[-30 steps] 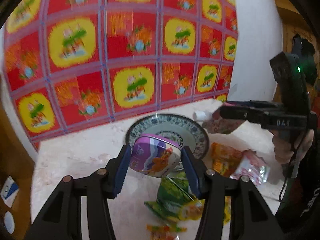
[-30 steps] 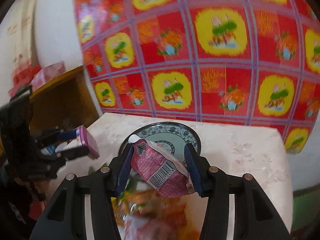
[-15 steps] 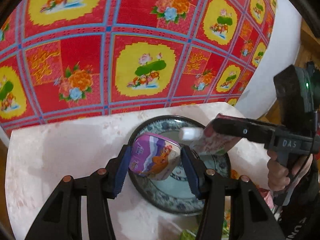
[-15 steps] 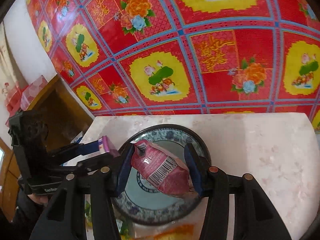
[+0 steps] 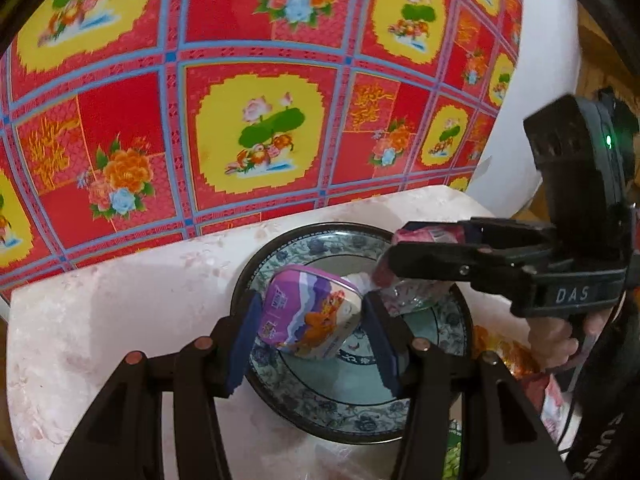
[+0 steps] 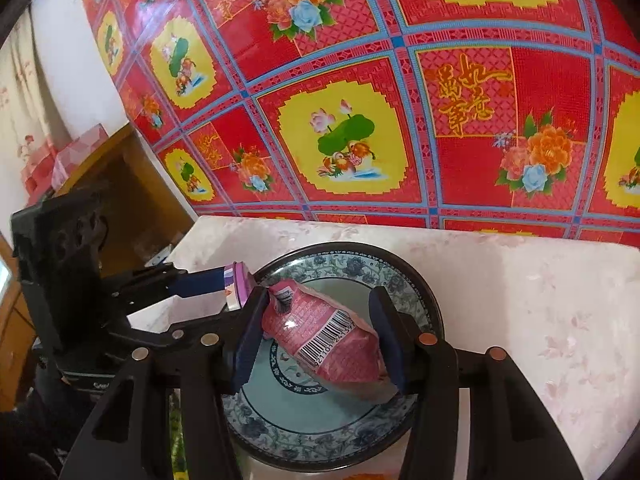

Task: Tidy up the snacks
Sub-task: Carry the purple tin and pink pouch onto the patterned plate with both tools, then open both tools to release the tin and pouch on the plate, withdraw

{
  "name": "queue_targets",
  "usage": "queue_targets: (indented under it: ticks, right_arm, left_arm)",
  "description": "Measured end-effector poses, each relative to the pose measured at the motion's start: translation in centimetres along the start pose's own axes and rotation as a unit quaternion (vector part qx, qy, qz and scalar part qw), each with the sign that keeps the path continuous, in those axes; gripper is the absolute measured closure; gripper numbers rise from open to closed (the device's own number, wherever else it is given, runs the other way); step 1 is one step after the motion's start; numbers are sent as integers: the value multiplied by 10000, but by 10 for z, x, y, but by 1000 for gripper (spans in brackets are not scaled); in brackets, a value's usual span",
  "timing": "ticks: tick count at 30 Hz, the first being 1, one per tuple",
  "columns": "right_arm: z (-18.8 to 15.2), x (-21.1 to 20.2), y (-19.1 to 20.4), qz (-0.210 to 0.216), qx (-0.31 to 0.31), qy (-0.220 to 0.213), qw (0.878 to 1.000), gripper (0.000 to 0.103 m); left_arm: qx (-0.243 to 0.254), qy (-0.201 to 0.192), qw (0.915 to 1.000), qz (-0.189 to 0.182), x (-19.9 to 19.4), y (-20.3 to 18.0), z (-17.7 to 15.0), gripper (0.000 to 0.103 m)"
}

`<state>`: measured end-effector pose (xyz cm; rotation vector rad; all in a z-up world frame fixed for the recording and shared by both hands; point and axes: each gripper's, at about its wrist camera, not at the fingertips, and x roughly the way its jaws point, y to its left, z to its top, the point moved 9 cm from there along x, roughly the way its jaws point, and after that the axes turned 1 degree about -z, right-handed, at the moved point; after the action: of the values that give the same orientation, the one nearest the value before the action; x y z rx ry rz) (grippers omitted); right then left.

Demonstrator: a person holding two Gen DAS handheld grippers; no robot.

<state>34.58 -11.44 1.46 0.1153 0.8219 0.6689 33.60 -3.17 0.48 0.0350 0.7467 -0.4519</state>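
Two hand-held grippers are working over one blue-and-white patterned plate, which is sitting on a pale marbled tabletop in front of a red and yellow floral cloth.

Left wrist view: the left gripper is clamping a purple snack pack between its blue pads, one pad pressing each side. The pack is sitting tilted above the plate's near left rim; whether its lower corner is touching the plate cannot be told from this angle. The right gripper is reaching in from the right side, pinching a pink snack packet whose crumpled end is hanging just beside the purple pack. A hand is gripping the right gripper's handle. More snack wrappers are lying on the tabletop beyond the plate's right edge, partly hidden.

Right wrist view: the right gripper is holding the pink snack packet crosswise between its pads, barcode facing up, over the plate's centre. The packet appears to be hanging clear of the plate surface, though the view is too steep to be sure. The left gripper is entering from the left, its jaws closed on the purple snack pack, which is showing edge-on at the plate's left rim.
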Motion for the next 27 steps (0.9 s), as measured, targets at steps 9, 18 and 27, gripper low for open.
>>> queue_targets:
  ticks: [9,18,27]
  right_arm:
    - [-3,3,-1,-347,-219,-31,9992,41]
    - [1,-3,-16,-612,-122,-137,9980,34]
    - [2,-16,-19,-426,-20,-93,9990,42]
  left_arm:
    - [309,213,9991,219,15,-8,-6,48]
    - [9,144,9996,259,9,4,-3,48]
    - [398,255,9988,137,12,-13,-8,70]
